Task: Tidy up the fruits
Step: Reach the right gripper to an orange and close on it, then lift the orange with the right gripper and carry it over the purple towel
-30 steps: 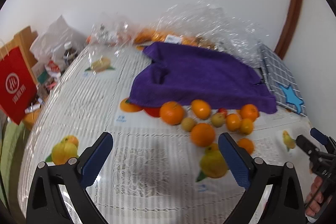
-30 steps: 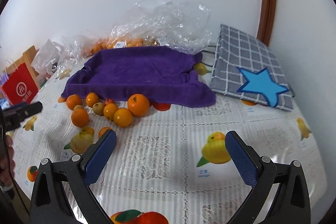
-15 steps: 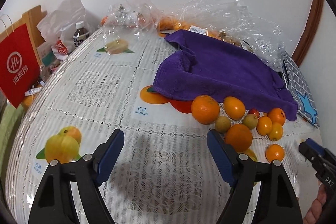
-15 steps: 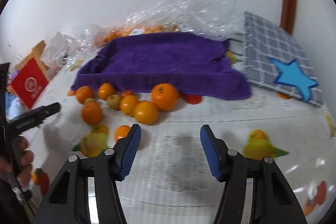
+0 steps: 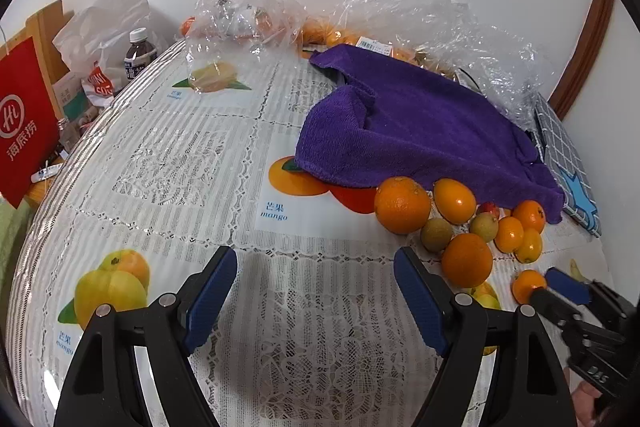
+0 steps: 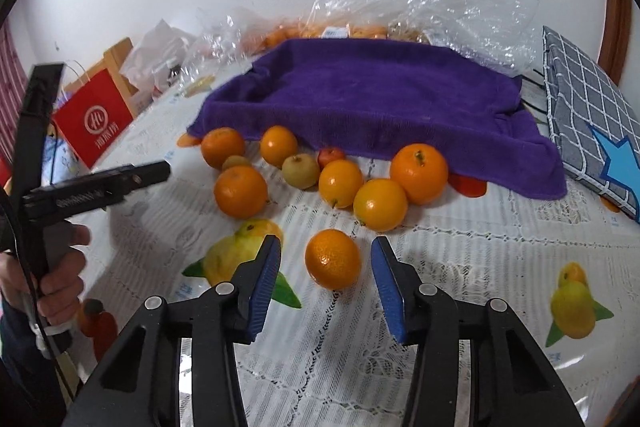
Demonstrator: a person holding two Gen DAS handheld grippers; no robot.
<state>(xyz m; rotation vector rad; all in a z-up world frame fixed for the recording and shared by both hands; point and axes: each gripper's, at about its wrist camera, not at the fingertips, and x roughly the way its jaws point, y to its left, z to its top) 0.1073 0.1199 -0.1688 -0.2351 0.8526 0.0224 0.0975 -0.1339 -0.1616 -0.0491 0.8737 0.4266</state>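
Several oranges and small green and red fruits (image 6: 348, 179) lie in a cluster on the tablecloth in front of a purple towel (image 6: 376, 95). One small orange (image 6: 333, 259) sits apart, nearest me. My right gripper (image 6: 325, 265) is open, with its blue pads on either side of this orange, not touching it. The same orange (image 5: 528, 285) shows in the left wrist view, with the right gripper's tip beside it. My left gripper (image 5: 316, 279) is open and empty above bare tablecloth, left of the fruit cluster (image 5: 460, 219).
Clear plastic bags (image 6: 432, 3) with more oranges lie behind the towel. A grey checked cushion with a blue star (image 6: 588, 119) is at the right. A red paper bag (image 5: 24, 127), a bottle (image 5: 138, 53) and packets stand at the left table edge.
My right gripper has moved down and forward to the lone small orange and its jaws have narrowed around it. My left gripper has swung left and narrowed a little.
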